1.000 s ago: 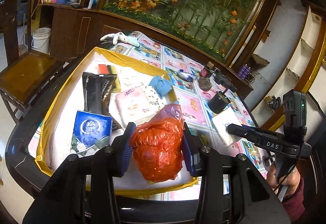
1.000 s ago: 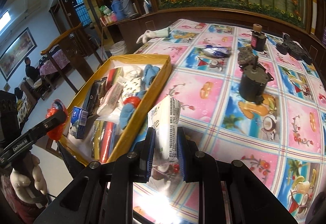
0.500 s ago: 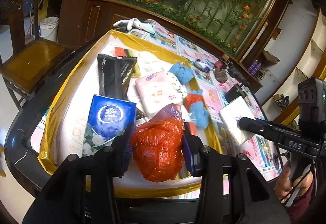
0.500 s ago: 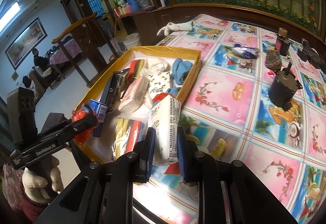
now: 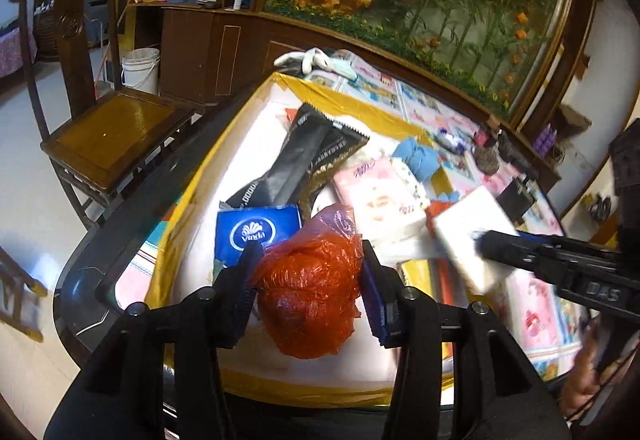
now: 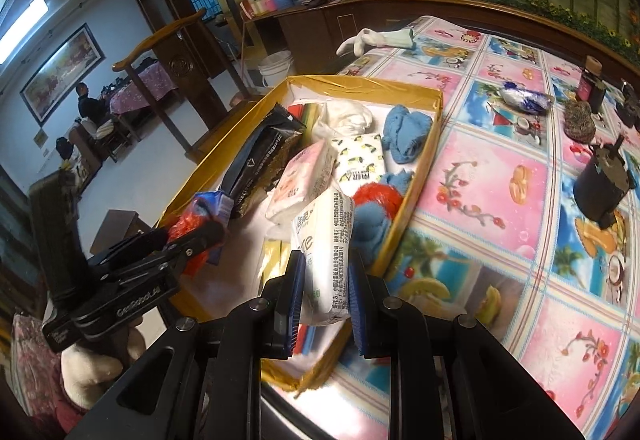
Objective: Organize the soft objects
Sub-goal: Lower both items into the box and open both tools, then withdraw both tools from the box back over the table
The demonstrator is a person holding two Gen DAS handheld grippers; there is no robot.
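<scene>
My left gripper is shut on a crumpled red plastic bag and holds it above the near end of the yellow-edged box. My right gripper is shut on a white tissue pack and holds it over the box's near right part; the pack also shows in the left wrist view. The box holds a blue Vinda tissue pack, a pink tissue pack, black sachets and blue cloths.
The patterned tablecloth carries a black motor, a white glove, a blue-white wrapper and small dark items at the far right. A wooden chair and white bucket stand left of the table.
My right gripper has carried the white tissue pack leftward from over the tablecloth to above the box. My left gripper, still holding the red bag, has shifted over the box's near end.
</scene>
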